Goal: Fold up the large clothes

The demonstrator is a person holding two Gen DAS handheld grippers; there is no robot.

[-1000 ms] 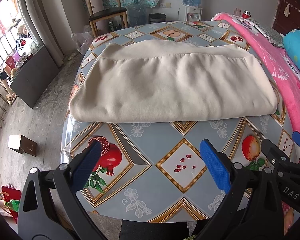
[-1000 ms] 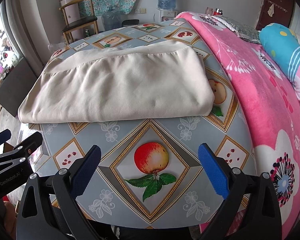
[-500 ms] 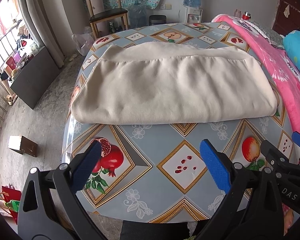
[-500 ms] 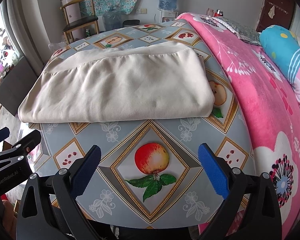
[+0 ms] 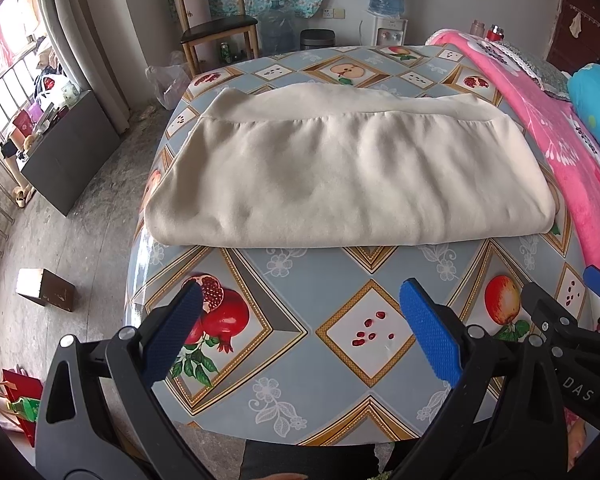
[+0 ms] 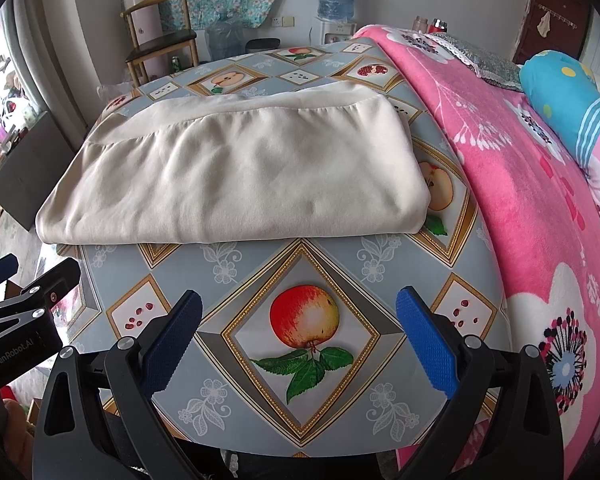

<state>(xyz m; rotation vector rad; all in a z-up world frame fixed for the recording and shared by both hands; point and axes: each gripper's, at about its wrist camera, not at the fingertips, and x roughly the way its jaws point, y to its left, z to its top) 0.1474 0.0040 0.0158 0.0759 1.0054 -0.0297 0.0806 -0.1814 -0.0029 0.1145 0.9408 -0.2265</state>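
Note:
A cream garment point(image 5: 340, 176) point(image 6: 236, 184) lies folded into a wide flat rectangle across the middle of a table with a fruit-patterned cloth point(image 5: 300, 304) point(image 6: 384, 264). My left gripper point(image 5: 300, 308) hovers open above the table's near edge, short of the garment, with nothing between its blue pads. My right gripper point(image 6: 298, 312) stands open too, over the printed apple, also clear of the garment. Each gripper shows at the edge of the other's view.
A bed with a pink blanket point(image 6: 520, 168) point(image 5: 560, 140) butts against the table's right side, with a blue pillow point(image 6: 568, 96) on it. A wooden chair point(image 5: 216, 28), a water dispenser point(image 5: 386, 8) and a bin stand behind. A dark cabinet point(image 5: 68, 152) and a box point(image 5: 46, 290) sit on the floor at left.
Both views have drifted slightly, so the garment sits a little farther from the grippers. The garment itself lies unchanged and both grippers stay open.

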